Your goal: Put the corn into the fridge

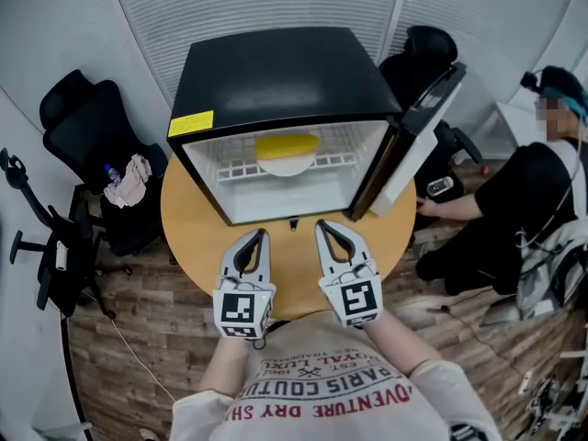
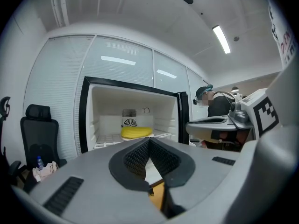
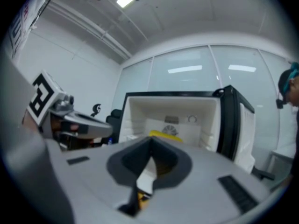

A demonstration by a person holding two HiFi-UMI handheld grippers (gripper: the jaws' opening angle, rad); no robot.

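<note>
A small black fridge (image 1: pixel 276 72) is standing open on a round wooden table (image 1: pixel 193 219), its door (image 1: pixel 418 127) swinging out to the right. The yellow corn (image 1: pixel 287 144) is lying on a white plate (image 1: pixel 285 165) on the wire shelf (image 1: pixel 230 168) inside. The left gripper (image 1: pixel 262 235) and right gripper (image 1: pixel 322 226) are hovering just before the opening, each with jaws pressed together and holding nothing. Closing the door looks risky: a hard push could be sliding the fridge towards the table's far edge, or jolting the plate off its shelf. A seated person (image 1: pixel 524 200) is working close beside the door's outer edge, crowding that side. Only a narrow strip of bare table is lying between fridge and near rim; the black chair (image 1: pixel 87 127) at left is standing well apart
</note>
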